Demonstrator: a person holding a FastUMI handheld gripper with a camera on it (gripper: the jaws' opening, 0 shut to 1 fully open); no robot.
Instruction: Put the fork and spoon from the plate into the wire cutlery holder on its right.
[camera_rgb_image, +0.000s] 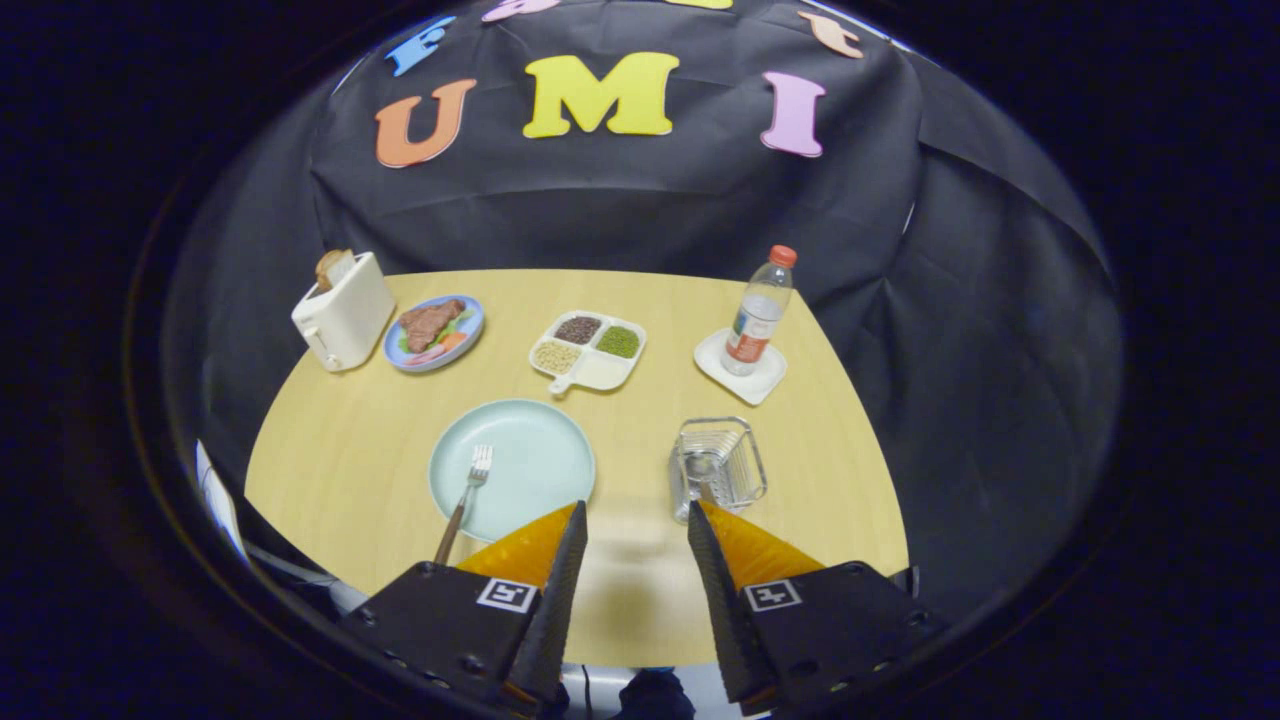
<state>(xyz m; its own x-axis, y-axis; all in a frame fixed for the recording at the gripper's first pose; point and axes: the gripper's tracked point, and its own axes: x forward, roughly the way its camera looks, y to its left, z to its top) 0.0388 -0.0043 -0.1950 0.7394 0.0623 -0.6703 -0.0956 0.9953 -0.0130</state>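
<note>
Jaws (636, 520) released, empty, above the desk's (340, 460) near edge. One fork (468, 492) on plate (530, 455), handle overhanging the rim. One wire holder (716, 466) right; bare gap between.

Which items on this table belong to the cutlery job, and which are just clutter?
Job: fork on the green plate; wire cutlery holder; open gripper, empty.
Clutter: toaster, meat plate, divided tray, bottle on its coaster.

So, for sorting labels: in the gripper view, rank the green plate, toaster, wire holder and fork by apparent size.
1. Green plate
2. Toaster, wire holder: alike, unranked
3. Fork
Open tongs hover nearer, holding nothing.
</note>
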